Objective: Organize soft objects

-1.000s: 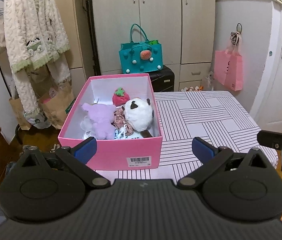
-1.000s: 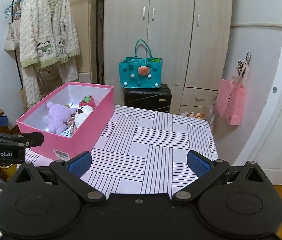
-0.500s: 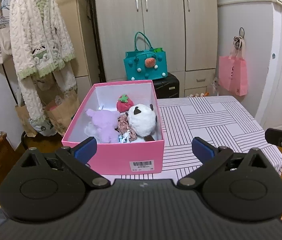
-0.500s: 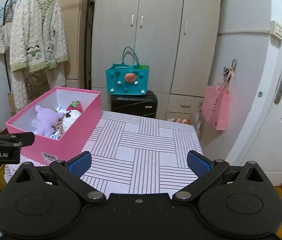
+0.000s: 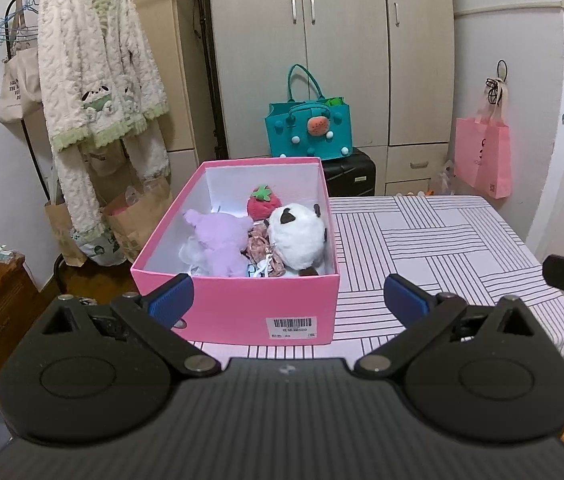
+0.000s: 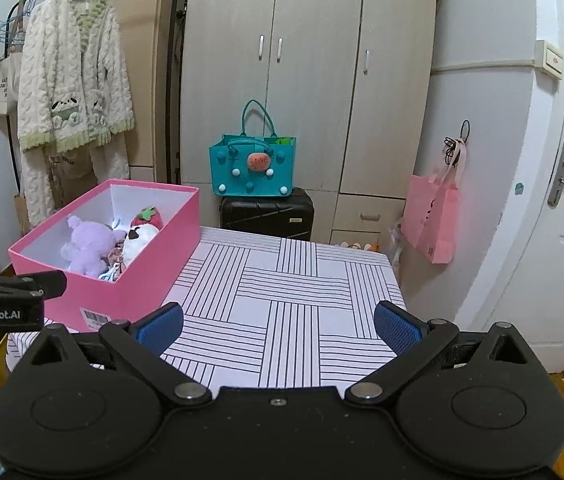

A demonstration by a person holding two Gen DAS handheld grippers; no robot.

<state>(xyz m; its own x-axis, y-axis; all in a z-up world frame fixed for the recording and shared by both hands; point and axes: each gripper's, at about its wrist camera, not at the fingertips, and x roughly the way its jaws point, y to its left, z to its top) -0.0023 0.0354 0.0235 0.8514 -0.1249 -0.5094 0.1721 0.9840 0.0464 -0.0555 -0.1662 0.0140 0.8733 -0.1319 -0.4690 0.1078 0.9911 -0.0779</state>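
A pink box [image 5: 242, 304] [image 6: 150, 276] stands on the left part of a striped table [image 5: 434, 248] [image 6: 282, 292]. Inside lie a purple plush [image 5: 222, 240] [image 6: 90, 242], a white panda plush [image 5: 298, 234] [image 6: 138, 242], a red strawberry plush [image 5: 264, 202] [image 6: 148, 218] and small cloth items. My left gripper [image 5: 288, 298] is open, held back in front of the box's near wall, nothing between its blue pads. My right gripper [image 6: 278, 326] is open and empty over the table's near edge, right of the box.
Behind the table stand a black suitcase [image 6: 268, 214] with a teal bag [image 6: 252, 170] on it and a wardrobe [image 6: 306, 80]. A fleece robe [image 5: 98, 92] hangs on a rack at left. A pink bag [image 6: 434, 220] hangs by the door [image 6: 562, 240] at right.
Both grippers have pulled back and risen, so the box and table look smaller and lower. Both stay open. The toys in the box have not moved.
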